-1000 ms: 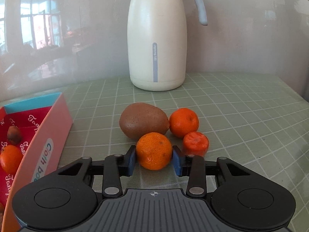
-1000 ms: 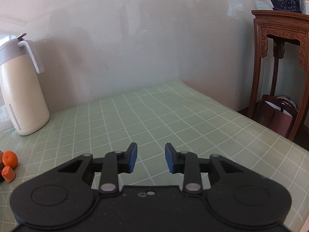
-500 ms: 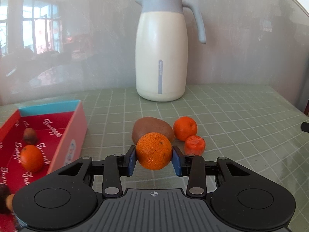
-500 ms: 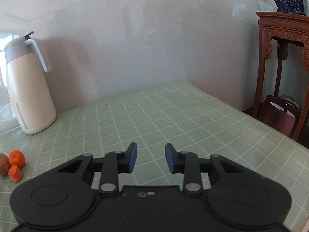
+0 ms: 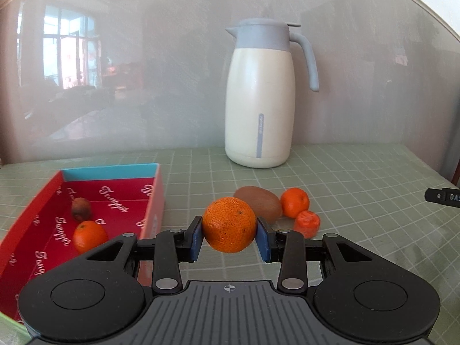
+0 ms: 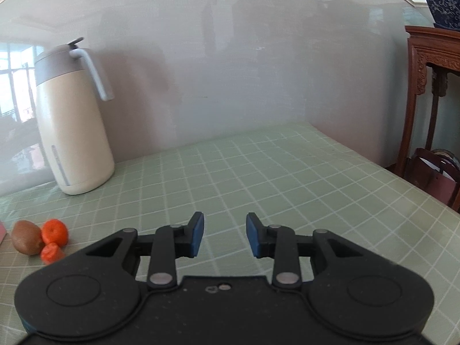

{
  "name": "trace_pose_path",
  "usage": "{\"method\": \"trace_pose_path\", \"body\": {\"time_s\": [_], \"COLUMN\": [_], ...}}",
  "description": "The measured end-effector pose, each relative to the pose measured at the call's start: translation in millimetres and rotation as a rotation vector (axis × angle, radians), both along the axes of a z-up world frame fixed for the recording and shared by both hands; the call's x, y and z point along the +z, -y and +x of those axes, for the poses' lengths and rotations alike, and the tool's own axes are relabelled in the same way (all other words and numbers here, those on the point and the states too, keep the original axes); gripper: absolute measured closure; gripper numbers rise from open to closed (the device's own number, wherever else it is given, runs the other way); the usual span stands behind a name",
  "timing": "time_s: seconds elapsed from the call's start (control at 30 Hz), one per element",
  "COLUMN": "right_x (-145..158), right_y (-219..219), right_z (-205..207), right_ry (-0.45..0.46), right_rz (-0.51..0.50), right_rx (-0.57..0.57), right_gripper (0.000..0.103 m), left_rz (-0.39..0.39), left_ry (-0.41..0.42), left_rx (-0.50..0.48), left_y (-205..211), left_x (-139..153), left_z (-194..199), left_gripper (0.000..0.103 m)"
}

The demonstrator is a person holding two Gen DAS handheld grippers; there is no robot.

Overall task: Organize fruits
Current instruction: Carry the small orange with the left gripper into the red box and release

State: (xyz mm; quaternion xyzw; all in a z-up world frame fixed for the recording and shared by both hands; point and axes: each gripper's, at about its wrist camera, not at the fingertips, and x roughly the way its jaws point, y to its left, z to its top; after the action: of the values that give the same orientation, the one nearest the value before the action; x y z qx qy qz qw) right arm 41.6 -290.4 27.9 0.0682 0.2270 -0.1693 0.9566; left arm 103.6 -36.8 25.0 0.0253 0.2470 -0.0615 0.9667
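Note:
My left gripper (image 5: 229, 237) is shut on a tangerine (image 5: 229, 224) and holds it in the air above the green checked tablecloth (image 5: 359, 201). Behind it on the cloth lie a brown kiwi (image 5: 258, 205), a second tangerine (image 5: 294, 202) and a small orange fruit piece (image 5: 307, 223). To the left stands an open red box (image 5: 156, 189) with a tangerine (image 5: 89, 235) and a small brown fruit (image 5: 81, 208) inside. My right gripper (image 6: 225, 235) hovers over bare cloth, its blue pads a little apart with nothing between them. The kiwi (image 6: 27, 237) and tangerine (image 6: 55, 231) lie far to its left.
A cream thermos jug (image 5: 260, 109) with a grey lid stands at the back by the wall. A carved wooden stand (image 6: 431, 86) and a dark red bag (image 6: 431, 172) are beyond the table's right edge. A black part (image 5: 444, 197) pokes in at the left wrist view's right edge.
My left gripper has risen and drawn back with the tangerine, so the red box shows more fully. My right gripper has shifted, bringing the jug and loose fruit further into its view.

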Motion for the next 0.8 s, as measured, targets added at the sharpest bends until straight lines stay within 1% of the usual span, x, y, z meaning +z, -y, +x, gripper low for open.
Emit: {"method": "trace_pose_path", "body": {"time_s": [0.37, 0.8], "right_x": [3, 4], "right_y": [-34, -67], "right_z": [10, 17], "right_ry": [0.0, 0.004], "right_rz": [-0.013, -0.014], "right_rx": [0.061, 0.121], "right_gripper": [0.071, 0.071], "left_rz": [-0.016, -0.005], "left_ry": [0.034, 0.031], "left_rx": [0.072, 0.148], "left_y": [-44, -87], "left_x": [10, 9], "left_z": [-8, -13], "left_gripper": [0.064, 0.064]}}
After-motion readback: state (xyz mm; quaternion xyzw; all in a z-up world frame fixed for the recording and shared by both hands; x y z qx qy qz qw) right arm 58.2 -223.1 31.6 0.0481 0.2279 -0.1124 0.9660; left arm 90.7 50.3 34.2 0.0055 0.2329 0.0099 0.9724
